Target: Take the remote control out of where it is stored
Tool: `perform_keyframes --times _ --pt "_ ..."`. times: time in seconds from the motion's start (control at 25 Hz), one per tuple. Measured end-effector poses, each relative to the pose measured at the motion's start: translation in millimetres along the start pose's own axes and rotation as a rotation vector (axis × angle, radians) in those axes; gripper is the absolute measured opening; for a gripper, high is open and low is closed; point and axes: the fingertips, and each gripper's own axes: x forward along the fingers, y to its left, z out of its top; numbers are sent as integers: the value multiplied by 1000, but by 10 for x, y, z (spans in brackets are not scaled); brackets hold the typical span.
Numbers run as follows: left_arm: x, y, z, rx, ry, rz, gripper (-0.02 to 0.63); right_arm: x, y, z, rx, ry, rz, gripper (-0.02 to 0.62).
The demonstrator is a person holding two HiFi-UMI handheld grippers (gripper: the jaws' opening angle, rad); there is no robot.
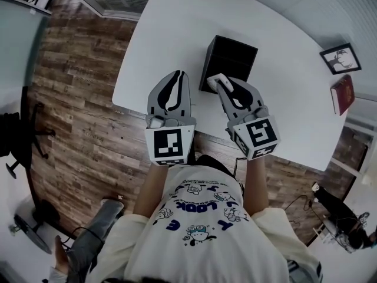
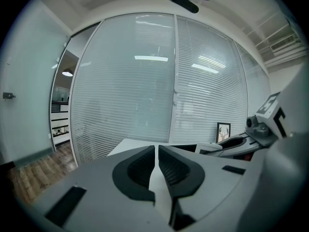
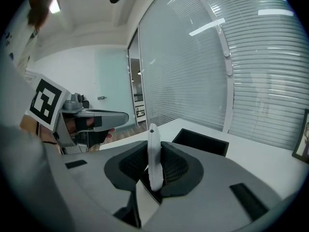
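Observation:
A slim white remote control (image 3: 152,132) stands on edge between the pads of my right gripper (image 3: 154,151), which is shut on it. In the head view that right gripper (image 1: 221,84) holds the remote control (image 1: 215,79) just above the near edge of the open black box (image 1: 232,58) on the white table (image 1: 283,105). My left gripper (image 1: 175,76) hovers over the table's near edge, to the left of the box, its jaws shut with nothing between them. In the left gripper view the shut left gripper (image 2: 156,151) points over the table towards the blinds.
A framed picture (image 1: 340,58) and a red book (image 1: 343,93) lie at the table's right end. Wooden floor runs along the left, with a dark office chair (image 1: 20,140) on it. Window blinds (image 2: 159,81) close off the far side.

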Motion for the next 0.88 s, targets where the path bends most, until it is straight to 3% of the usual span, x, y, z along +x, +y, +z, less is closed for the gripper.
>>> perform_keyframes --times 0.88 --pt "-577 58 437 16 -118 77 34 -252 483 658 -38 -158 17 81"
